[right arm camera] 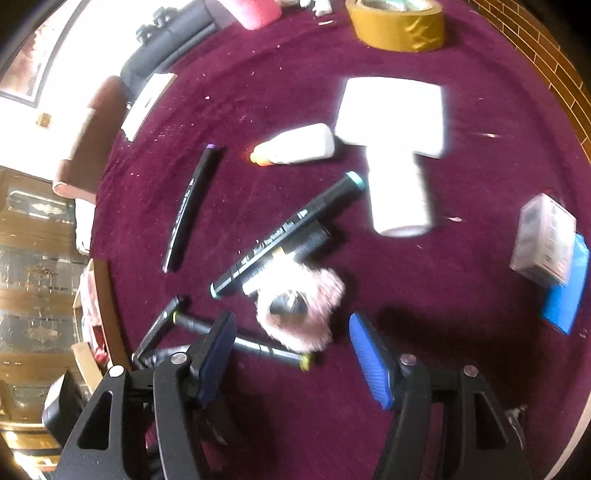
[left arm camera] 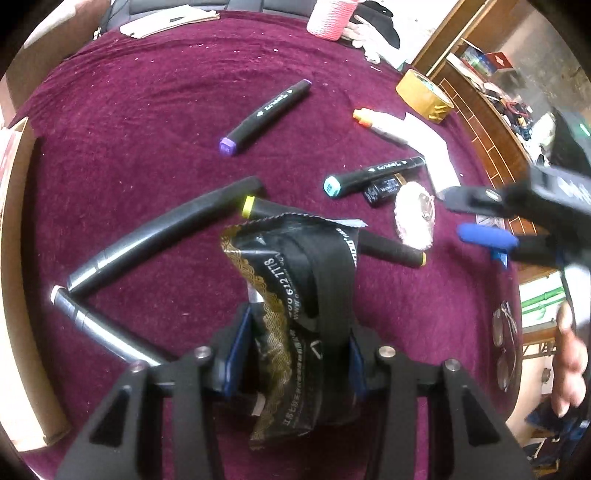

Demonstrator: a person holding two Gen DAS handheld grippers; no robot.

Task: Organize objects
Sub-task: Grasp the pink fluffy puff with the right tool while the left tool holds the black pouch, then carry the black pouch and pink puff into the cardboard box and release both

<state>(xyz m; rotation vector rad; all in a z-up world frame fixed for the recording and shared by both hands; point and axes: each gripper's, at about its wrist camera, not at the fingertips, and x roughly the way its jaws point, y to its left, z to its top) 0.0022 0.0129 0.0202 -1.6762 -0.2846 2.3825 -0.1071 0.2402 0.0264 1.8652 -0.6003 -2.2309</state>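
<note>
My left gripper (left arm camera: 291, 354) is shut on a black-and-gold foil packet (left arm camera: 291, 280), held upright over the maroon tablecloth (left arm camera: 147, 110). A yellow-capped marker (left arm camera: 255, 205) lies partly hidden behind the packet. Beyond it lie a purple-capped marker (left arm camera: 266, 116) and a teal-capped marker (left arm camera: 373, 175). My right gripper (right arm camera: 293, 354) is open, with nothing between its blue pads (right arm camera: 369, 362). It hovers just short of a pink fluffy item (right arm camera: 303, 310), which lies beside the teal-capped marker (right arm camera: 291, 232). In the left wrist view the right gripper (left arm camera: 476, 218) comes in from the right.
A white glue bottle (right arm camera: 299, 144), a white paper roll (right arm camera: 399, 192) and a tape roll (right arm camera: 399, 22) lie farther back. A clear box (right arm camera: 543, 240) rests on a blue item at the right. Two dark pens (left arm camera: 162, 232) lie at the left, glasses (left arm camera: 504, 343) near the table's right edge.
</note>
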